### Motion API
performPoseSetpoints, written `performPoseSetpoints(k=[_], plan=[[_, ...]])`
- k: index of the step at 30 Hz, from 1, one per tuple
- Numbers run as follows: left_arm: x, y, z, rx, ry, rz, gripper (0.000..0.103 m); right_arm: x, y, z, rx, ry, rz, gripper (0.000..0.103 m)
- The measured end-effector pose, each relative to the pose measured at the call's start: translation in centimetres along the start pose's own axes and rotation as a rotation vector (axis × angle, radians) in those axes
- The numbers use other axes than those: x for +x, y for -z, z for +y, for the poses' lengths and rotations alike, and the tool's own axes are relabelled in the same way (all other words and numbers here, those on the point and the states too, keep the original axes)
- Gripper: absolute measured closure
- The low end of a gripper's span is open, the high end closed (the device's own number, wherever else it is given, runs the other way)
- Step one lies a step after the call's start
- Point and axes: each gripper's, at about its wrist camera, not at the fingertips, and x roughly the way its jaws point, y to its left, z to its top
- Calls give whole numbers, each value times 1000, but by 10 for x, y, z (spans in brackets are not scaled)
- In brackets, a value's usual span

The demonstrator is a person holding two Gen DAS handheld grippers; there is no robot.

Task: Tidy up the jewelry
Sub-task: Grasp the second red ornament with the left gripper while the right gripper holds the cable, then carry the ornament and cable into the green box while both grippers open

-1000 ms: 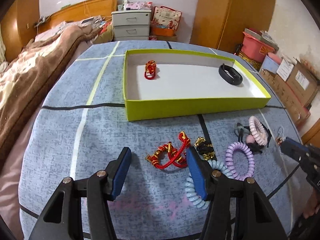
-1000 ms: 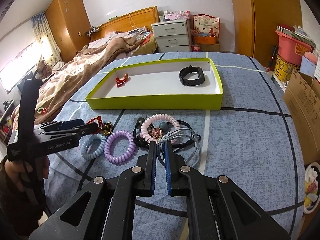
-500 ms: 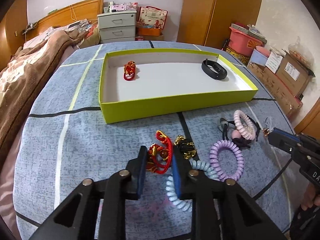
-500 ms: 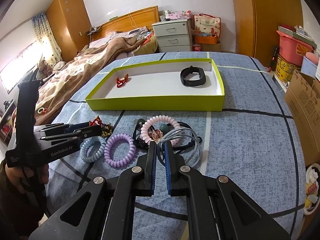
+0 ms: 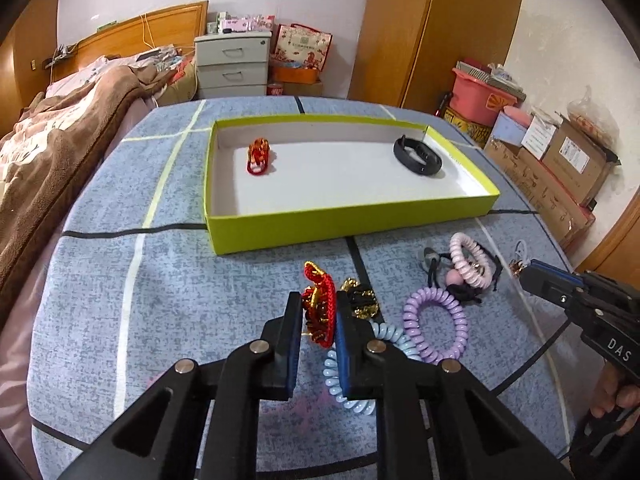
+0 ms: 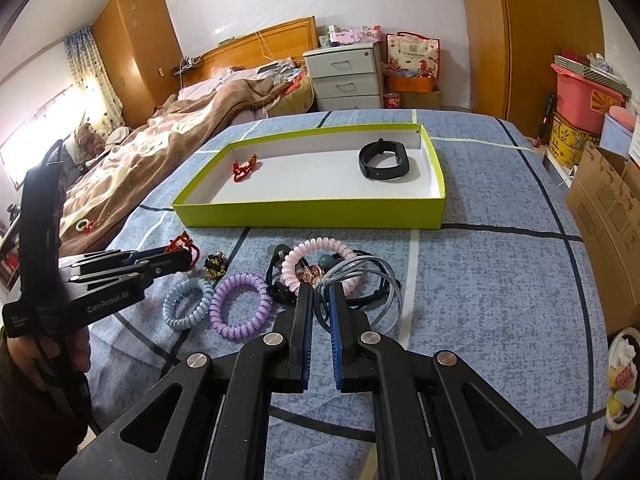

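My left gripper (image 5: 318, 300) is shut on a red and gold cord bracelet (image 5: 318, 306), held just above the blue cloth; it also shows in the right wrist view (image 6: 184, 258). My right gripper (image 6: 320, 292) is shut on a thin grey-blue hair tie (image 6: 360, 284) beside a pink coil tie (image 6: 316, 260). The lime tray (image 5: 352, 222) holds a red bracelet (image 5: 259, 155) and a black band (image 5: 418, 155). A purple coil (image 5: 436, 326), a light blue coil (image 5: 352, 364) and a black and gold piece (image 5: 360, 300) lie on the cloth.
The table has a blue cloth with dark and pale lines (image 5: 136, 264). A bed with a brown blanket (image 5: 60, 148) lies to the left. Cardboard boxes (image 5: 560, 164) stand to the right. A plate (image 6: 622, 376) sits at the right edge.
My left gripper has closed from wide open onto the red and gold bracelet and lifted it slightly. My right gripper has stayed shut on the grey-blue hair tie.
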Motion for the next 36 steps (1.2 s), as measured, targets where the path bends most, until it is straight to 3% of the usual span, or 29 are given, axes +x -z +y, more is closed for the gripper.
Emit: performPoseSetpoints(k=[9, 19, 26, 36], plan=[[-19, -14, -2, 0, 15, -54, 87, -8, -14, 0, -9, 1, -32, 95], [-29, -45, 2, 3, 11, -103, 87, -9, -58, 2, -51, -19, -73, 95], [-18, -64, 7, -6, 19, -105, 87, 14, -97, 2, -88, -21, -61, 95], [16, -75, 20, -39, 23, -50, 87, 76, -136, -1, -121, -10, 18, 95]])
